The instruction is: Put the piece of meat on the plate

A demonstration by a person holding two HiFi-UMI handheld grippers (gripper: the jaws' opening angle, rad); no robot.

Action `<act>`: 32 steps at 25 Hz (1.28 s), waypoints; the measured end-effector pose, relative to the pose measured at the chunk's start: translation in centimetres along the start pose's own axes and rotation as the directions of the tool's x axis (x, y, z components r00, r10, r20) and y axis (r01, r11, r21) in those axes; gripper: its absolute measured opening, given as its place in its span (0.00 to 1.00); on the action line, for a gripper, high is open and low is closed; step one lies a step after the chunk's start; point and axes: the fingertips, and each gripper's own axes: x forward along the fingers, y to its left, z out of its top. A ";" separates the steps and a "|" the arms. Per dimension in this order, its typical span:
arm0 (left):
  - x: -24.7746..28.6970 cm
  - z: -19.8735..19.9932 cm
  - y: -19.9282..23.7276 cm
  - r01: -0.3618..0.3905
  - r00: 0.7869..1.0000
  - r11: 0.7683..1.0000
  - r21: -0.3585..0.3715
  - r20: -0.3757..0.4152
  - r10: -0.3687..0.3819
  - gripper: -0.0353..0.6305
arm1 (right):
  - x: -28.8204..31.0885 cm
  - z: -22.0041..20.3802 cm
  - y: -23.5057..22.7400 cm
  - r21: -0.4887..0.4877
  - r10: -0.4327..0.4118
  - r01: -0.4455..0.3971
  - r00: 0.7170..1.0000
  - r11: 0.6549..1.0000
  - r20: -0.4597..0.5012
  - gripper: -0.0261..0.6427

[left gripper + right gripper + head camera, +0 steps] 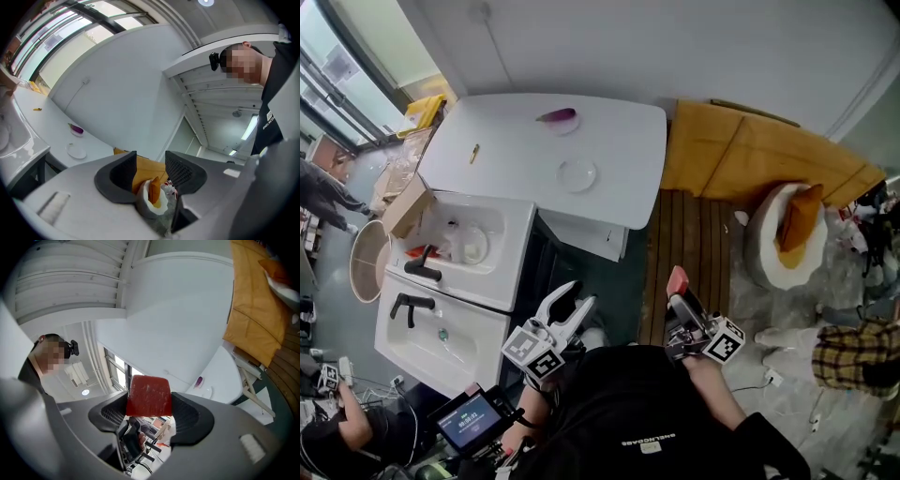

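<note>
Meat piece (149, 395), a red slab, is clamped in the right hand-held gripper (150, 411), lower centre-right of head view. Left hand-held gripper (150, 173) is wide, empty. Plate (577, 174) on white surface (506, 141), upper middle, well apart, probably bare. Pickup done; carry and placing left.
</note>
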 end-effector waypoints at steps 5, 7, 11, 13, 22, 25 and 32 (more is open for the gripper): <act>1.3 1.9 2.3 0.014 1.000 1.000 -0.008 -0.002 -0.014 0.35 | 1.8 0.8 -1.1 -0.010 -0.033 0.033 0.999 0.999 0.004 0.47; 1.7 2.7 3.9 0.015 1.000 1.000 -0.014 -0.009 -0.015 0.35 | 3.3 0.8 -1.5 -0.006 -0.035 0.035 0.999 0.999 0.007 0.47; 2.0 4.1 6.7 0.018 0.999 1.000 -0.022 -0.026 -0.019 0.35 | 5.4 0.6 -2.8 -0.008 -0.057 0.057 0.998 0.998 0.008 0.47; 1.7 4.8 8.0 0.020 0.999 0.999 -0.025 -0.029 -0.021 0.35 | 6.7 0.4 -3.0 0.001 -0.055 0.055 0.998 0.998 0.014 0.47; -0.2 7.1 13.8 0.018 1.000 0.999 -0.049 -0.023 -0.019 0.35 | 12.9 -1.3 -3.1 0.039 -0.034 0.032 0.999 0.999 0.032 0.47; -1.3 7.9 15.6 0.010 1.000 0.999 -0.045 -0.022 -0.011 0.35 | 14.8 -2.0 -3.3 0.052 -0.025 0.023 0.999 0.998 0.036 0.47; -3.0 8.5 18.3 -0.036 0.999 0.997 -0.072 0.001 0.036 0.34 | 18.6 -2.0 -4.6 0.079 -0.021 0.020 1.000 0.997 0.006 0.47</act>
